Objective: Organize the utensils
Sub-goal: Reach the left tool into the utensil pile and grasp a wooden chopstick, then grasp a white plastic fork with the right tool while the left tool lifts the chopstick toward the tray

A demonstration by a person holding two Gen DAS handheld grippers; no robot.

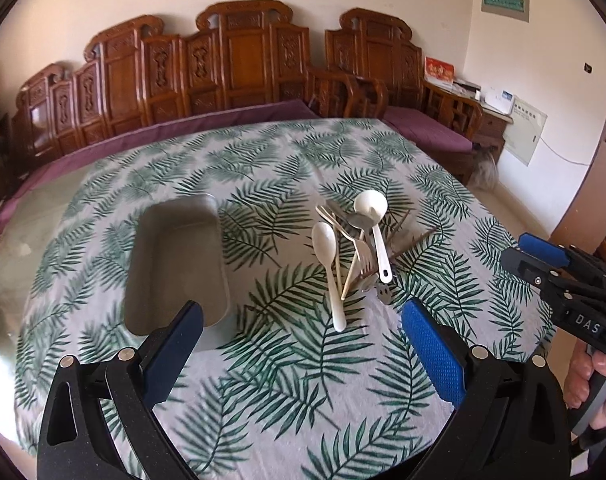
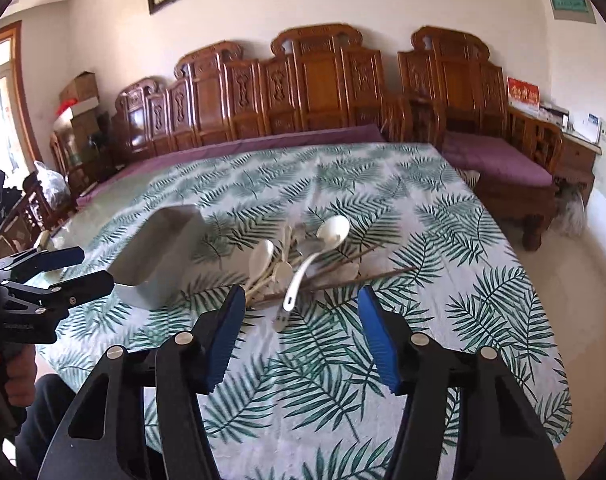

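Observation:
A heap of utensils lies on the leaf-print tablecloth: white spoons, a white ladle, metal forks, pale and dark chopsticks. The same heap shows in the right wrist view. Left of it stands an empty grey rectangular tray, also seen as the tray. My left gripper hangs open above the cloth, short of both tray and heap. My right gripper is open with nothing between its blue pads, its tips just short of the ladle's handle.
The table's cloth ends at a near edge on the right, with floor beyond. A carved wooden bench with purple cushions runs along the far side. A person's hand holds the right gripper's grip.

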